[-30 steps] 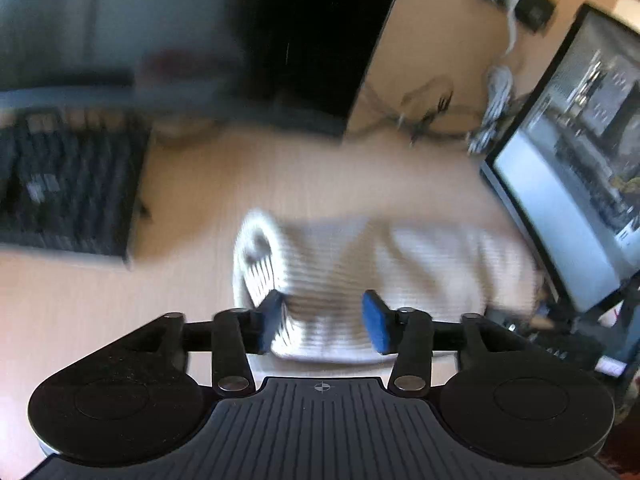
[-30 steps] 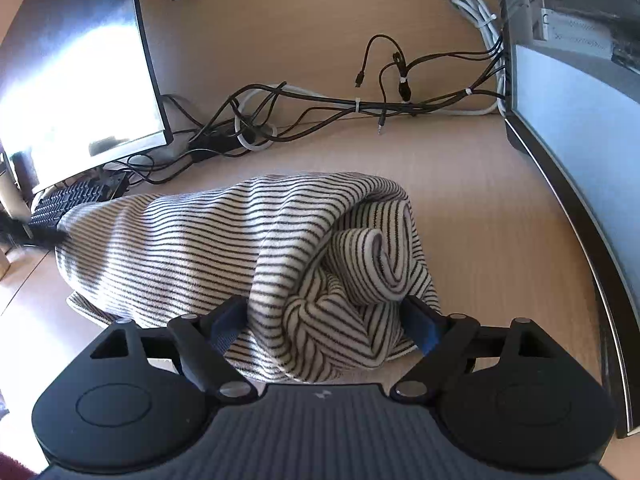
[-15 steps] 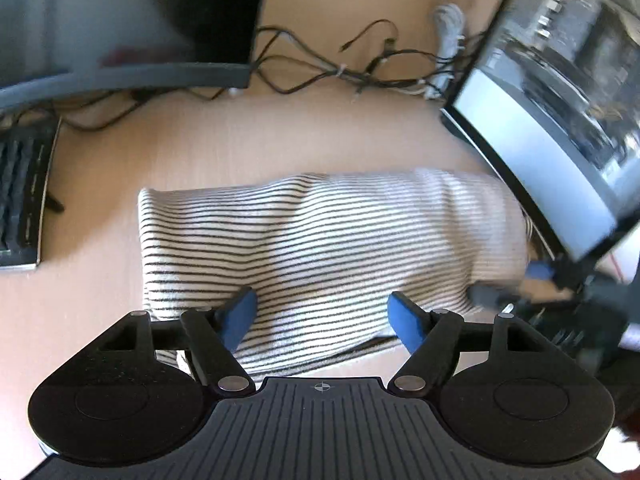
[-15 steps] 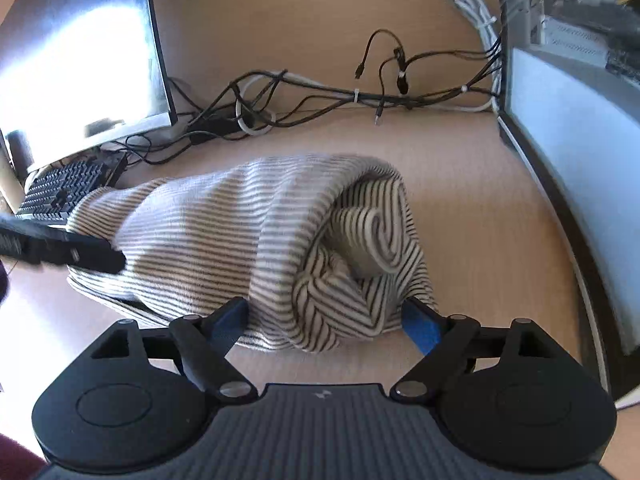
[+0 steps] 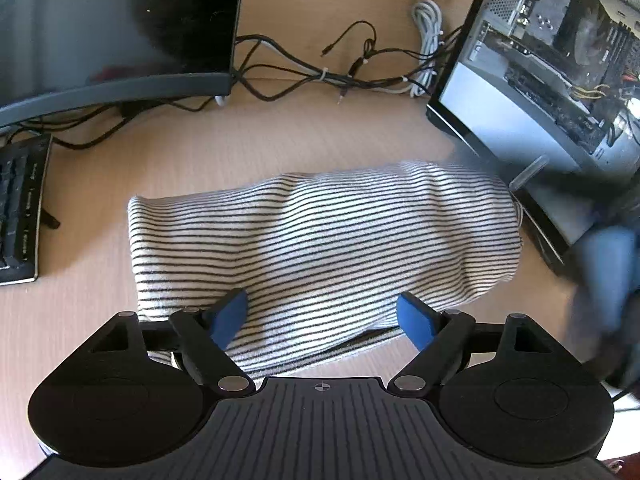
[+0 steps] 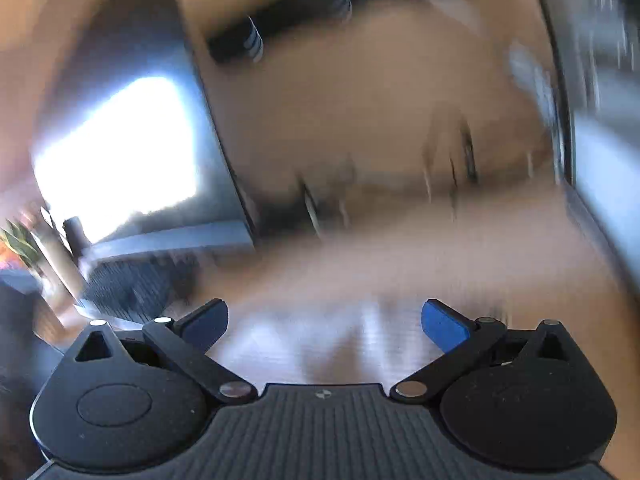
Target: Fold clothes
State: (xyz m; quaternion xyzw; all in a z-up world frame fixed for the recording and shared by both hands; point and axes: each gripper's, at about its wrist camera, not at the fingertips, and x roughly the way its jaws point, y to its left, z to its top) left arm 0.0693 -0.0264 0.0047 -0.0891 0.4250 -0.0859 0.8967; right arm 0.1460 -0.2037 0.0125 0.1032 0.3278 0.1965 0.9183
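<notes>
So the shirt sits bundled on the desk, between the monitor and PC. Left gripper spread wide over its near edge, holding nothing; right gripper wide too, empty, view's blurry. I'd square the edges gently, no yanking.

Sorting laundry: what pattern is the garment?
White with thin dark stripes; the garment shows best in the left wrist view.

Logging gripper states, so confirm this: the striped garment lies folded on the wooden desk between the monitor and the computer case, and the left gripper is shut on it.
Not shut. The left wrist view shows the left gripper open, blue fingers spread over the striped garment; the rest holds.
</notes>
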